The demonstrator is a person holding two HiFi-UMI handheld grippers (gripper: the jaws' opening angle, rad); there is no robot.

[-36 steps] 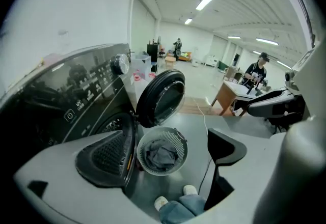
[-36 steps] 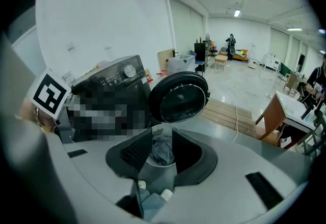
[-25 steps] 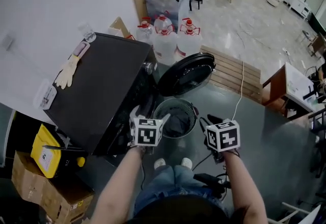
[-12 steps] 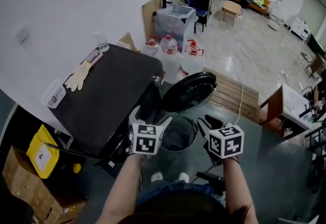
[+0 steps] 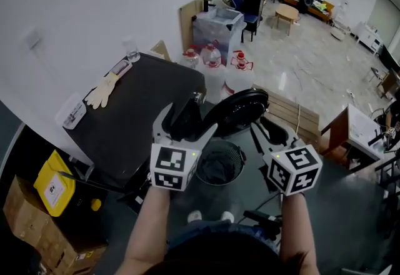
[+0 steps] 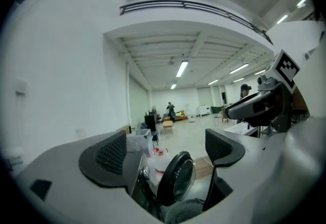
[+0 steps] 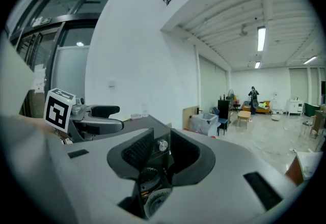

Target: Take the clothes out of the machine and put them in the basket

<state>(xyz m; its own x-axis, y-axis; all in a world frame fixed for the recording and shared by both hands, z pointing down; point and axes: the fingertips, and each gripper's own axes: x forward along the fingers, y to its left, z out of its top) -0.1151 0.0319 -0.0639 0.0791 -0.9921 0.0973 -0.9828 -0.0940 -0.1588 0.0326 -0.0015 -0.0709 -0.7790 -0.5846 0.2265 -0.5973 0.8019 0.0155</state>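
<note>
The black washing machine point(image 5: 134, 117) stands at the left in the head view, its round door point(image 5: 231, 108) swung open to the right. Below the door sits the wire basket point(image 5: 236, 152) with dark clothes point(image 5: 215, 167) inside. My left gripper point(image 5: 187, 119) is raised in front of the machine's opening, jaws wide open and empty. The left gripper view shows the left gripper point(image 6: 163, 149) framing the door point(image 6: 175, 177). My right gripper point(image 5: 272, 132) hangs level to the right, above the basket. In its own view the right gripper point(image 7: 162, 151) has a narrow empty gap between the pads.
Pale gloves point(image 5: 103, 89) and a glass point(image 5: 131, 50) lie on the machine's top. Water jugs point(image 5: 212, 58) and a clear bin point(image 5: 219, 24) stand behind it, a wooden pallet point(image 5: 290, 111) to the right. A yellow container point(image 5: 53, 186) and cardboard boxes point(image 5: 37, 236) sit at the lower left.
Both grippers have risen from just over the basket to the height of the machine's opening and tipped up towards level. The left jaws stay wide.
</note>
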